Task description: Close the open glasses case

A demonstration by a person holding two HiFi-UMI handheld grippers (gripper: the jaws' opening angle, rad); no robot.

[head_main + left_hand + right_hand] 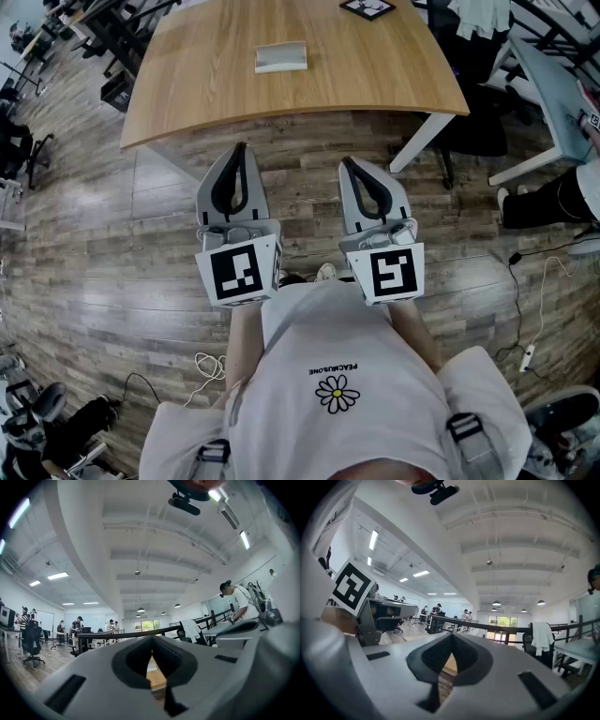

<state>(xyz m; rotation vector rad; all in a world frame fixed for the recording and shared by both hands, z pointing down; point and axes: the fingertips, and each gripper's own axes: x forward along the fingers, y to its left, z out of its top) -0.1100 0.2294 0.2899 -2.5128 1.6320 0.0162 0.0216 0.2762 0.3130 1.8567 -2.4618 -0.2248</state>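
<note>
**Case** [280,57]: pale and oblong, lying flat on the table, left of centre and set back from the near edge. Nothing touches it. It is too small in the head view to show how its lid stands.

**Table** [356,66]: light wood top with a curved near edge and white legs. Apart from the case it carries only a black-and-white marker board [367,7] at the far edge.

**Left gripper** [239,150]: held level above the floor [112,234], on the near side of the table and well apart from the case. Its own view shows the jaws [152,637] brought together at the tips with nothing between them. Only table wood shows through the gap behind the tips.

**Right gripper** [348,163]: beside the left one and roughly parallel to it, also level and on the near side of the table. Its own view shows the jaws [452,634] meeting at the tips, with nothing between them.

**Floor**: grey-brown planks, with a white cable [208,367] lying at the person's left.

**Person**: white shirt [328,356] with a daisy print, a forearm behind each gripper.
</note>
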